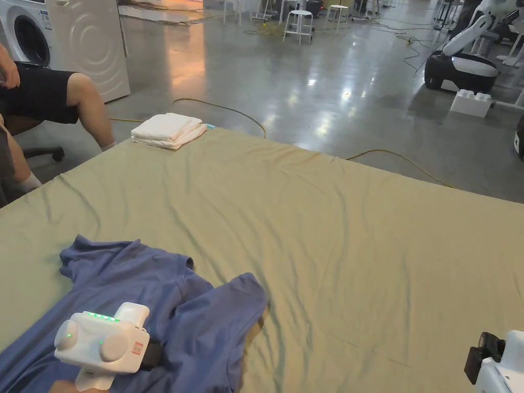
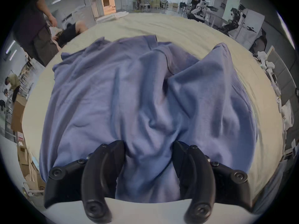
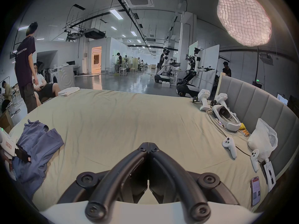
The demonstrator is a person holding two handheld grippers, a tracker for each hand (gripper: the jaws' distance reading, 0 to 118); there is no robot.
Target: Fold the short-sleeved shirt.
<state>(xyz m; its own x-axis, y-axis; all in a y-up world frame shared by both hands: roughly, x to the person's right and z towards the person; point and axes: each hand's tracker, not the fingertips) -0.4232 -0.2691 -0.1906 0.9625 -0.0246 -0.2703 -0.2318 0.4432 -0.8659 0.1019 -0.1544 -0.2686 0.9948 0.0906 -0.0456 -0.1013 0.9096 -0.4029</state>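
Lying crumpled at 7 o'clock on the bed (image 1: pixel 332 230), the shirt (image 1: pixel 153 286) ran toward 12 from the left gripper (image 2: pixel 148 156), jaws apart astride a ridge, probably touching cloth. Right gripper (image 3: pixel 148 146), jaws together, sat well off at 4 o'clock; left much nearer.

Rumpled blue short-sleeved shirt (image 1: pixel 153 302) on green bedsheet (image 1: pixel 332 230)

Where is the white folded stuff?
In the head view, the white pile sits at the sheet's far left edge, far beyond the blue shirt.
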